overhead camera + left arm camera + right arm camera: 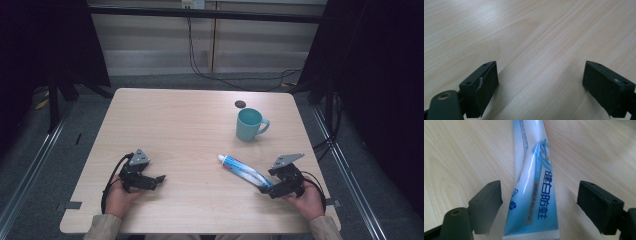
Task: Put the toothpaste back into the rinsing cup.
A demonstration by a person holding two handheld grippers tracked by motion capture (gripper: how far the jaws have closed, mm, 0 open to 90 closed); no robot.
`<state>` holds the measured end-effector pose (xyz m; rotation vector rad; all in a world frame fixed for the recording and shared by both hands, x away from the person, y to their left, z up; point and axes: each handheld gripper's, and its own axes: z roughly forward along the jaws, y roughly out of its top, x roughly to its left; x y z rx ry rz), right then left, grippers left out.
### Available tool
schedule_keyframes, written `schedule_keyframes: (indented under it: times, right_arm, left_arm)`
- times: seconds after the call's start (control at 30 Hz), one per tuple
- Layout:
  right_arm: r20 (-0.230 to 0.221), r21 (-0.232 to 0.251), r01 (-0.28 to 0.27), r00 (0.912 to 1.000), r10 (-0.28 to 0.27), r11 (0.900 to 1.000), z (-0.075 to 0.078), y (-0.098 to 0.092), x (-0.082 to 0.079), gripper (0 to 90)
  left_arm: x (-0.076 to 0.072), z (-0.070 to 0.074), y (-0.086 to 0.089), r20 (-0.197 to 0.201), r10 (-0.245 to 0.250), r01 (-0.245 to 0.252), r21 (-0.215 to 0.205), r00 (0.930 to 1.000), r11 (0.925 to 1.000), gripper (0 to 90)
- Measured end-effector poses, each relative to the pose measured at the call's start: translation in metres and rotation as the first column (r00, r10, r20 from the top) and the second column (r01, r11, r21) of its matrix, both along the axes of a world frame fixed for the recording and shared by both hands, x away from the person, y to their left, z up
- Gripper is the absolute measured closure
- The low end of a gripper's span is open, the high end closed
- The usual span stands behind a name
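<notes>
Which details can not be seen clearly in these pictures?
- Blue and white plastic toothpaste tube: its cap end is cut off by the top edge of the right gripper view; in the high view its flat end lies behind the right claw.
- Small dark round thing on the table: too small to identify, high view.
- Inside of the teal ceramic mug: contents unclear, high view.

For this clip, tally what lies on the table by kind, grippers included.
Toothpaste tube: 1
Teal mug: 1
Small dark round thing behind the mug, too small to identify: 1
Grippers: 2, the left gripper and right gripper
Total: 5
</notes>
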<state>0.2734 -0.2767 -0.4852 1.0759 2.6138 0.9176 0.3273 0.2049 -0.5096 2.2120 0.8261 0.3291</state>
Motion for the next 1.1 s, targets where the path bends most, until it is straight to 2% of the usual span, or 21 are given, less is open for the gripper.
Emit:
schedule_keyframes:
  times: [0.07,0.27,0.53,0.63,0.87,0.9,0.97,1.1]
  right_arm:
    - [-0.035,-0.016,-0.016,0.9993,0.015,1.000,0.005,0.004,0.005,21.5]
    - [-0.098,-0.082,-0.042,0.9946,0.033,0.996,0.011,0.015,0.015,25.2]
    - [-0.171,-0.194,-0.094,0.9835,0.060,0.976,0.011,0.031,0.023,31.0]
    - [-0.184,-0.211,-0.100,0.9810,0.061,0.972,0.009,0.033,0.025,32.9]
    - [-0.192,-0.265,-0.127,0.9784,0.077,0.956,0.011,0.037,0.027,39.6]
    - [-0.195,-0.269,-0.129,0.9778,0.077,0.954,0.011,0.038,0.028,41.2]
    - [-0.204,-0.273,-0.135,0.9758,0.080,0.953,0.012,0.038,0.029,50.7]
    - [-0.236,-0.311,-0.153,0.9684,0.080,0.938,0.015,0.042,0.034,55.7]
  left_arm:
    - [0.000,0.000,0.000,0.000,0.006,-0.006,-0.007,1.0000,1.0000,12.9]
    - [0.000,0.000,0.000,0.000,0.004,-0.004,-0.005,1.0000,1.0000,12.9]
    - [0.000,0.000,0.000,-0.001,0.005,-0.005,-0.005,1.0000,1.0000,12.9]
    - [0.000,0.000,0.000,-0.002,0.005,-0.005,-0.006,1.0000,1.0000,12.9]
    - [0.000,0.000,0.000,-0.002,0.000,0.000,0.001,1.0000,1.0000,12.9]
    - [0.000,0.000,0.000,-0.001,0.000,0.000,0.001,1.0000,1.0000,12.9]
    - [0.000,0.000,0.000,-0.001,0.006,-0.006,-0.005,1.0000,1.0000,12.9]
    - [0.000,0.000,0.000,0.000,0.005,-0.005,-0.005,1.0000,1.0000,12.9]
